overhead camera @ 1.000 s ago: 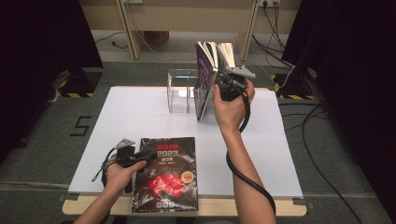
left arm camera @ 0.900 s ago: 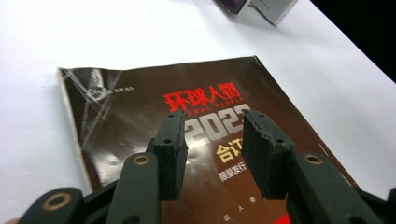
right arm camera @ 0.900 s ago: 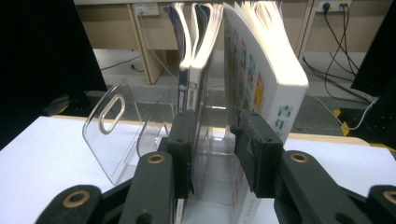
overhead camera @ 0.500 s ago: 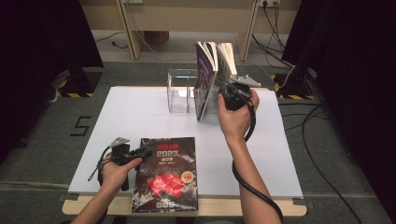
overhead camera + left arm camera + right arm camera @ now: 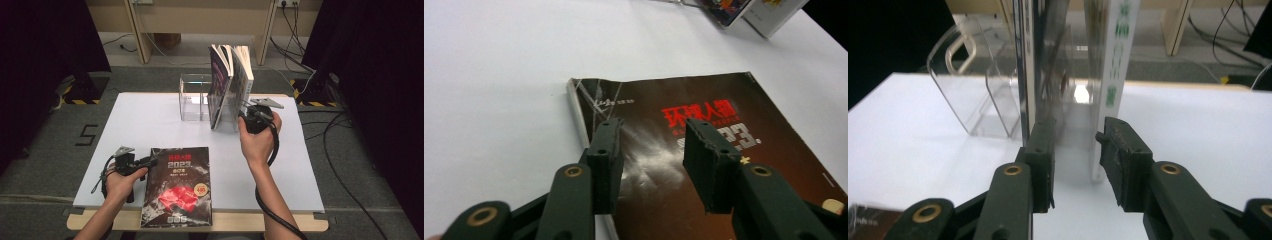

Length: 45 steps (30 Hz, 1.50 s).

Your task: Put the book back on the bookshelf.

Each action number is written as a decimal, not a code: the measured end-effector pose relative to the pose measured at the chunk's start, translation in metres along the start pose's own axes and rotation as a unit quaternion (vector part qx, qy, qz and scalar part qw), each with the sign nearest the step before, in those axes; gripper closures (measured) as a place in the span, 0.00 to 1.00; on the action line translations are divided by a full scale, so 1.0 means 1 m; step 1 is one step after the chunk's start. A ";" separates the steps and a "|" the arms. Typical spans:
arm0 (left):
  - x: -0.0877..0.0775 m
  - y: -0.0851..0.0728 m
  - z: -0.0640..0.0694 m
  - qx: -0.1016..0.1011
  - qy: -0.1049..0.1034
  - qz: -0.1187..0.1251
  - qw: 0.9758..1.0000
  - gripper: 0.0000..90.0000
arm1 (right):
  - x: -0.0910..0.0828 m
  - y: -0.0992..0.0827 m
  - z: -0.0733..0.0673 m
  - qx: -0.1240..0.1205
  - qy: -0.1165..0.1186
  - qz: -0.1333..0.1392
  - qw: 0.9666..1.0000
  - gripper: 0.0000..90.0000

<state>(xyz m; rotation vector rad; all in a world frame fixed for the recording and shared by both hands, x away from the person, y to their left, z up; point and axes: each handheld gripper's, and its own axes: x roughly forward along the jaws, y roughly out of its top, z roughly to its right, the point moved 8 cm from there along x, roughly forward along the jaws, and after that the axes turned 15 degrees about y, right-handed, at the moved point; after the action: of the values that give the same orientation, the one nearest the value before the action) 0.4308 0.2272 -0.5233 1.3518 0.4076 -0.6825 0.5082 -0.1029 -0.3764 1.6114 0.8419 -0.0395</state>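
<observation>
**Right claw drops beside the standing books**

Lower than a second ago, the right claw (image 5: 243,111) now sits at the foot of the upright books (image 5: 230,85), which lean in the clear holder (image 5: 192,97) at the worktop's (image 5: 150,120) far side. Its jaws stand apart, seemingly gripping nothing, though the white-spined book (image 5: 1110,75) is close by one pad. The left claw (image 5: 152,160) hovers open and empty over the top left corner of the dark magazine (image 5: 177,185) lying flat at the near edge.
</observation>
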 end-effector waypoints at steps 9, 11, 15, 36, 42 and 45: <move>0.003 -0.001 -0.017 -0.009 0.034 -0.009 0.999 0.80 | 0.004 -0.046 0.010 0.023 0.009 -0.042 0.999 0.73; 0.005 -0.001 -0.021 -0.009 0.042 -0.010 0.999 0.82 | 0.004 -0.056 0.011 0.023 0.010 -0.051 0.998 0.73; 0.009 -0.002 -0.027 -0.009 0.053 -0.013 0.998 0.87 | 0.006 -0.073 0.013 0.033 0.012 -0.065 0.997 0.73; 0.023 -0.008 -0.024 0.014 0.073 -0.037 0.997 0.99 | 0.028 -0.121 0.003 0.045 0.036 -0.120 0.991 0.70; 0.025 -0.008 -0.016 0.022 0.067 -0.037 0.997 0.99 | 0.035 -0.126 -0.002 0.044 0.045 -0.131 0.989 0.70; 0.025 -0.010 -0.009 0.030 0.061 -0.038 0.997 0.99 | 0.039 -0.128 -0.005 0.046 0.053 -0.137 0.988 0.69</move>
<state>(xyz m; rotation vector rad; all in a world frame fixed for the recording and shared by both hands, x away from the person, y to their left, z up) 0.4433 0.2297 -0.5483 1.4447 0.5427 -0.6813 0.4665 -0.0820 -0.5023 1.5844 1.1546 -0.1902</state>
